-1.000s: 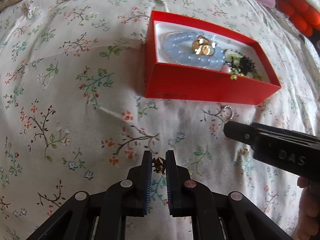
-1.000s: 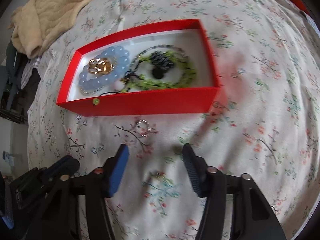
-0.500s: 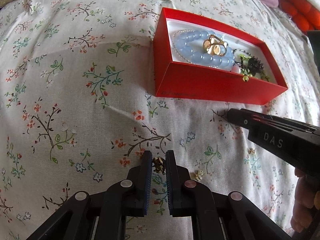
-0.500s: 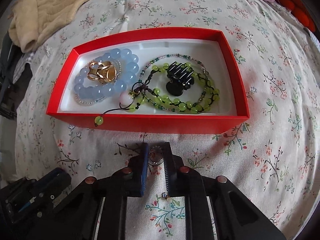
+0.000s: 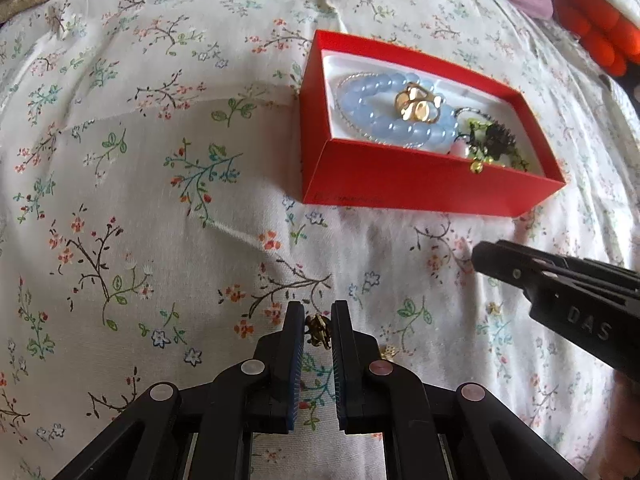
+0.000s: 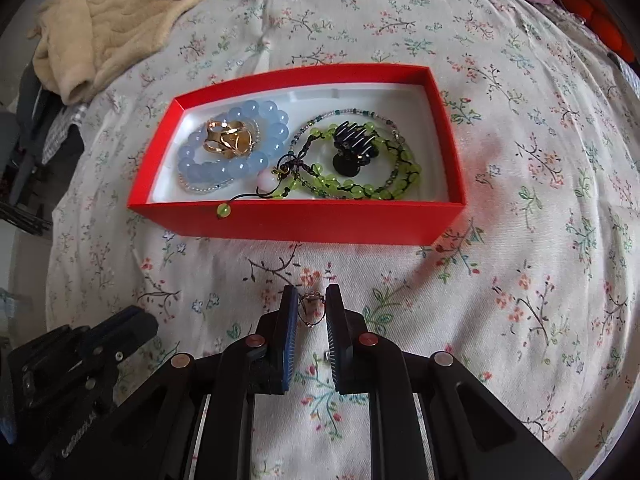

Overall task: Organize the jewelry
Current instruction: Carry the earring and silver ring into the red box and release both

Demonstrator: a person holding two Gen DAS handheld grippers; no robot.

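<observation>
Left gripper point(image 5: 318, 332) pinches a small gold earring point(image 5: 319, 331); right gripper point(image 6: 312, 310) clamps a thin ring point(image 6: 311, 309), lower centre, below the red box point(image 6: 344, 224).

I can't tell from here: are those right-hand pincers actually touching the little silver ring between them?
Touching. In the right wrist view, the right gripper has its two fingers closed against either side of the thin ring, leaving no gap at either edge.

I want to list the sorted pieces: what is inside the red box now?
Inside the red box: a blue bead bracelet with gold rings on it, a green bead necklace and a black hair claw. Anything beneath them is covered.
</observation>
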